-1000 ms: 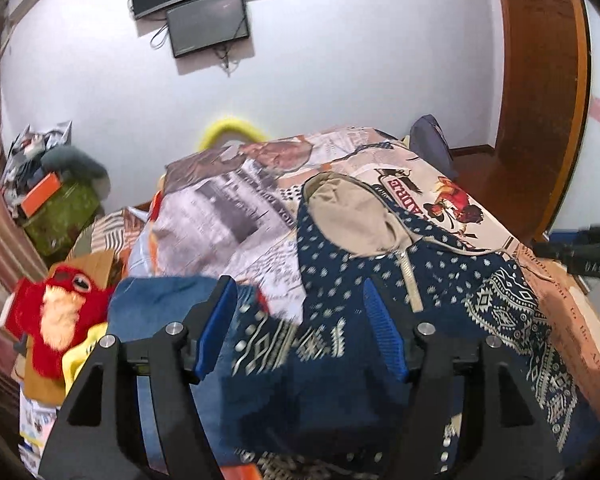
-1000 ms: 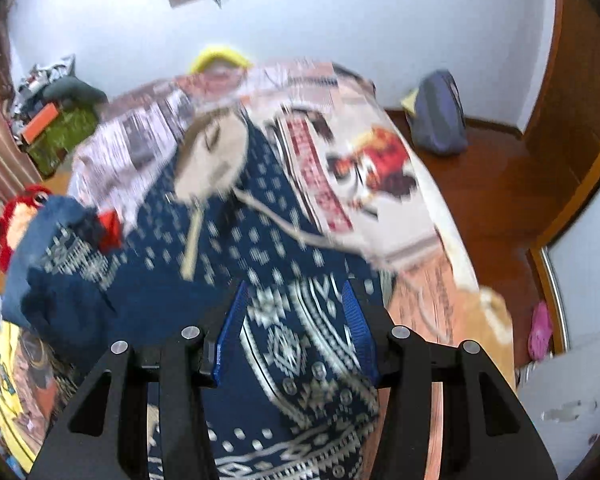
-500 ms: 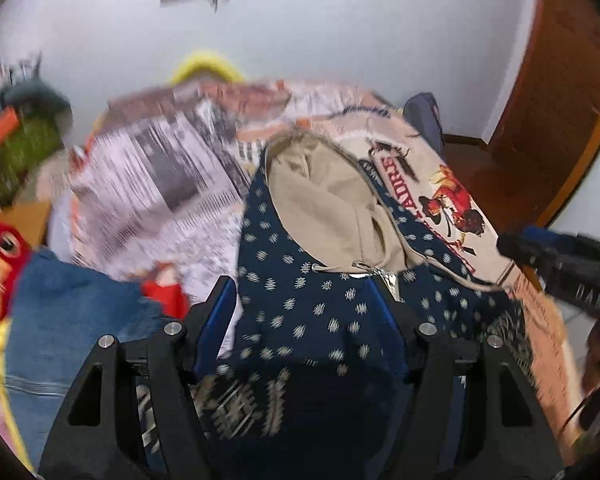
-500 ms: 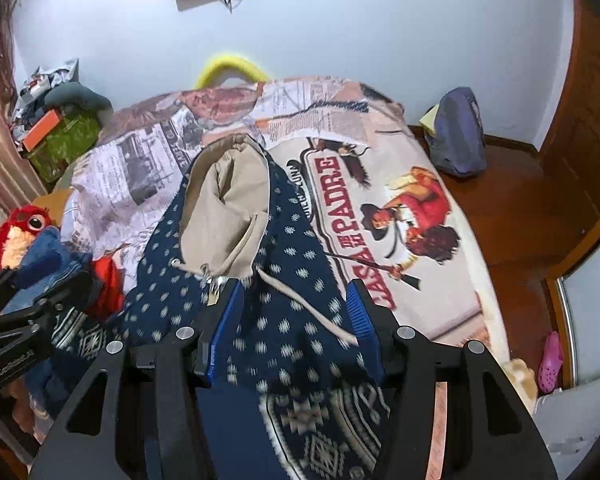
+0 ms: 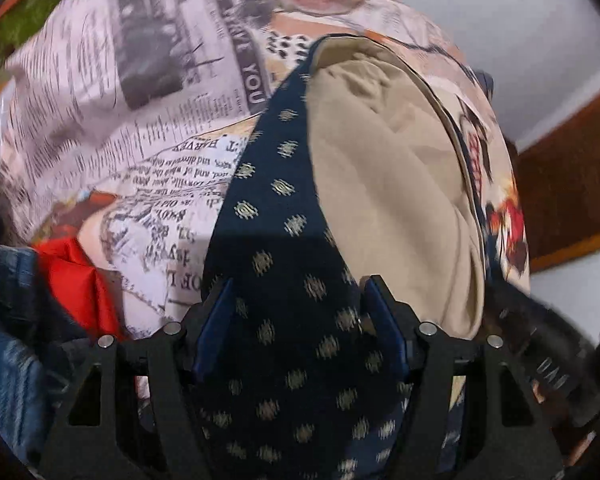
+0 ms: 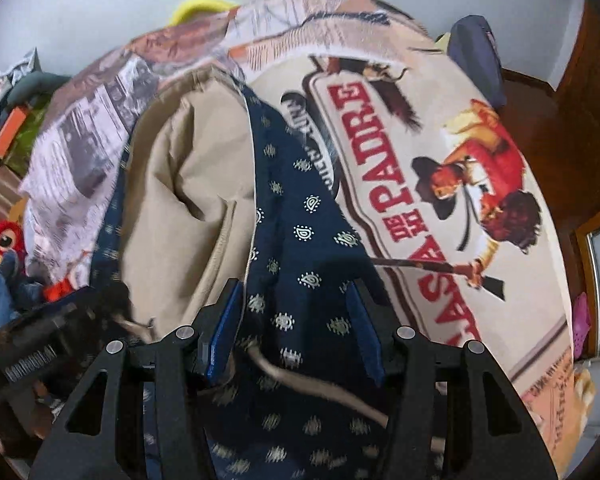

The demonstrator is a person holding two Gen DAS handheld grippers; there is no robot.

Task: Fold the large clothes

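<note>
Navy fabric: the hoodie [image 5: 288,320] you are working on is dark blue with small pale motifs, lying on the printed bedspread [image 5: 148,128].
Hood: its tan lining [image 5: 388,184] faces up and opens toward 12 o'clock in your left wrist view; in the right wrist view the same lining [image 6: 188,208] sits at 10 o'clock from the fingers.
Left gripper: your left gripper [image 5: 298,320] hangs low over the navy edge of the hood, its blue pads apart, with cloth showing across the whole gap; you cannot tell from this view whether the pads touch the fabric.
Right gripper: your right gripper [image 6: 296,324] is likewise spread, straddling the navy panel on the other side of the hood opening.
Drawstring: a beige cord [image 6: 316,384] runs across the cloth between your right fingers, from 9 toward 4 o'clock.
Bedspread: newspaper print at 10 o'clock in the left view; a "PADRE" poster print [image 6: 420,208] with a rifleman at 2 o'clock in the right view.
Clutter: red cloth [image 5: 76,276] and denim [image 5: 8,340] at 8 o'clock in the left view; a red plush toy [image 6: 0,248] at 9 o'clock and a dark backpack [image 6: 476,56] at 1 o'clock in the right view.
Other tool: each gripper's dark body shows blurred at the edge of the other's view.
</note>
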